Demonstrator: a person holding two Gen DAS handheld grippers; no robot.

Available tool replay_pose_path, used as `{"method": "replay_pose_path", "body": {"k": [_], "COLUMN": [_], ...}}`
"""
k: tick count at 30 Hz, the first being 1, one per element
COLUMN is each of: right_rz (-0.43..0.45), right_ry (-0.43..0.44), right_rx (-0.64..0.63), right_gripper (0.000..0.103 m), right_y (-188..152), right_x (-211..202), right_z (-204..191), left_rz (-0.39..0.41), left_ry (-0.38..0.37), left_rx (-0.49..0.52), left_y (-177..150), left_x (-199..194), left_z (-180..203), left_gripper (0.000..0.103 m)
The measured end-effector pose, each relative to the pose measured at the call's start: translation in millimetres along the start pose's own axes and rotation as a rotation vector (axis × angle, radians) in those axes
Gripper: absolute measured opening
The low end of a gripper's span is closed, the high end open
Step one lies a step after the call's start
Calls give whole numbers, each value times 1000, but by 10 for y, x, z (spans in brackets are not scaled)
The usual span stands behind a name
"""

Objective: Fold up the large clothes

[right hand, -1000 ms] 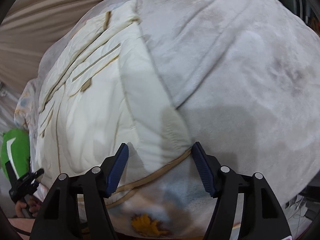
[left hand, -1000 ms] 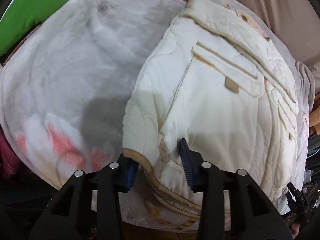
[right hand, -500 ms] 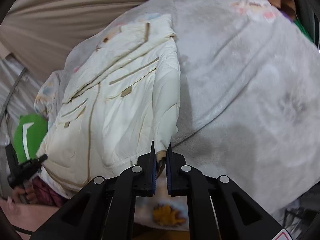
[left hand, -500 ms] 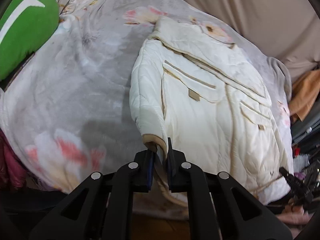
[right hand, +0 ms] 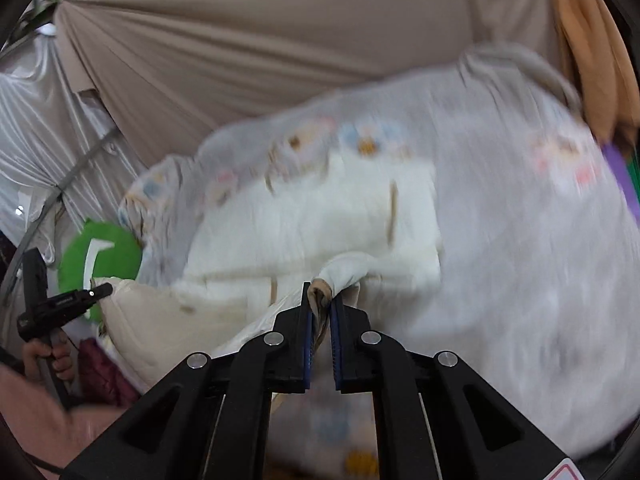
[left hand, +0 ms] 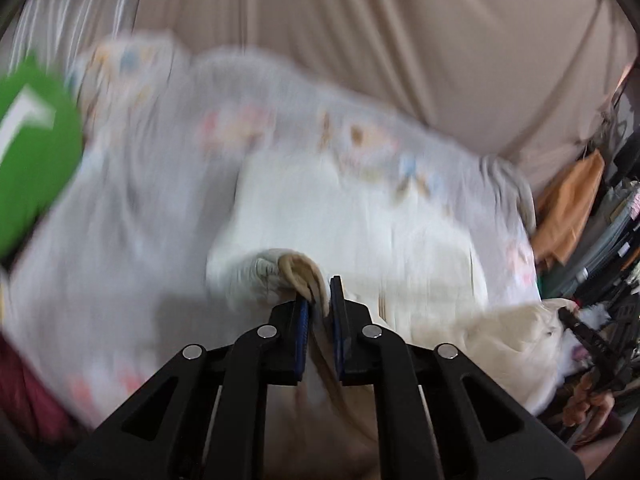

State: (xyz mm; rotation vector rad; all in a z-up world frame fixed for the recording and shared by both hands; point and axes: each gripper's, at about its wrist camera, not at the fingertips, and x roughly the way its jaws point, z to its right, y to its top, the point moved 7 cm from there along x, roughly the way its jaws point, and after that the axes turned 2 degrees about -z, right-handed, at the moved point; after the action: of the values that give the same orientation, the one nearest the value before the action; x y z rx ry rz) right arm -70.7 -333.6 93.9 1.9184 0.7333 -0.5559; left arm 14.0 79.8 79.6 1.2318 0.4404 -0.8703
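Note:
A cream quilted jacket (left hand: 360, 216) with tan trim lies on a grey floral blanket (left hand: 132, 232) over a bed. My left gripper (left hand: 319, 292) is shut on the tan cuff of one sleeve and holds it lifted above the bed. My right gripper (right hand: 320, 300) is shut on the other sleeve's cuff, also lifted, with the jacket (right hand: 304, 224) spread beyond it. The lower jacket hangs and bunches between the two grippers. Both views are motion-blurred.
A green pillow (left hand: 28, 160) sits at the bed's left side; it also shows in the right wrist view (right hand: 100, 256). Beige curtain (left hand: 360, 32) hangs behind the bed. Orange cloth (left hand: 568, 216) and clutter stand at the right. The other hand-held gripper (right hand: 52, 308) shows at left.
Both grippers closed on the sleeve cuffs and have lifted them up and back from the bed. The views now tilt upward toward the curtain.

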Motion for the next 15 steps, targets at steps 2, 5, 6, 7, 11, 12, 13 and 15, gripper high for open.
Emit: {"method": "replay_pose_path", "body": {"k": [2,5,6,7,11,12,13,15], "right_rz": [62,86,84,76,113,167,219,294], "right_ry": [18,-25,-49,-63,-119,-111,-105,-108], "right_rx": [38,103,135,155,274,301,327,362], "right_gripper": [7,9,10,11,25,27,39,59], "right_y": [371,817,924,1003,1195,1222,1255,1291], "right_x": [225,706,890,1037,1387,1340,1274,1135], "right_z": [111,362,480,568,905,940,967,1043], "left_rz": [65,124,118,116,74,75,97,146], "left_ry": [21,90,110,137,239,265,304,337], "left_rx": [28,77,84,73,57,47,33,18], "left_y": [370,861,1002,1081,1246,1261,1293,1357], "left_x": [173,596,827,1014,1711,1809,1859,1800], "left_z": [18,41,34,14,-137,-188,-234,-292], "left_gripper": [9,9,10,11,32,40,50,64]}}
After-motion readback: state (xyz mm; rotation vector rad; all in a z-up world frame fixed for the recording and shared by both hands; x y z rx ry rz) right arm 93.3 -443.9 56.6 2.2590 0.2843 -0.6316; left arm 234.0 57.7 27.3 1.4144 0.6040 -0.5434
